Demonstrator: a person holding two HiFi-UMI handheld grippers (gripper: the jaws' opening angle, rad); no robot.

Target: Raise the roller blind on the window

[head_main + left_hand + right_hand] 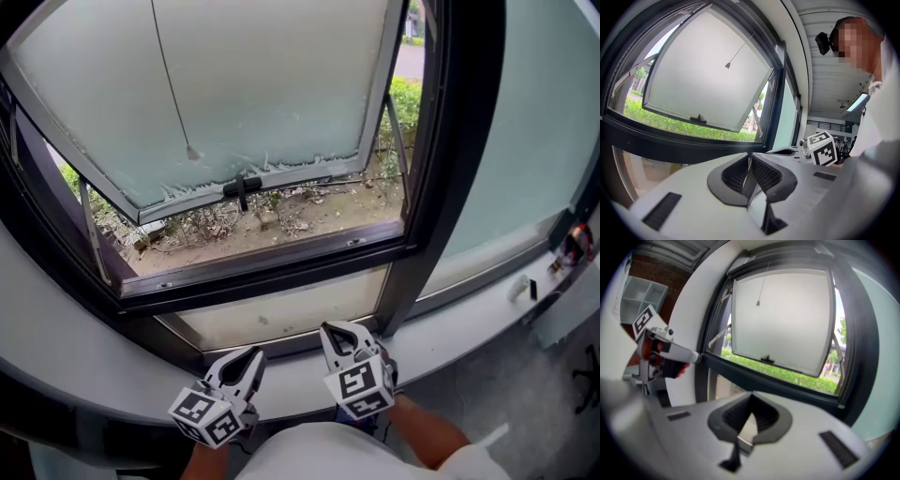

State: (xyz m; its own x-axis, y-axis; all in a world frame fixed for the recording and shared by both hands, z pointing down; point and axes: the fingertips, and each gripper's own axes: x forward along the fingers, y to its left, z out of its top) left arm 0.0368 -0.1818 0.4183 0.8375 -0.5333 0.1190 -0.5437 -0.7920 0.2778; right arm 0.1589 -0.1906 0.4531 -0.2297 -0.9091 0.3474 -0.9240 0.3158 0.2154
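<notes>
With your left tongs (249, 360) and right tongs (339, 332) both closed on nothing down by the sill (84, 361), open one and clamp the pull cord (170, 77) before the tilted pane (281, 84), presumably the unseen roller blind's.

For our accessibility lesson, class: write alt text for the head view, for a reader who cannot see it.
The left gripper and right gripper sit low at a white sill, fingers closed on nothing, facing a frosted window sash tilted open outward. A thin cord hangs before it; soil and shrubs show outside.
</notes>
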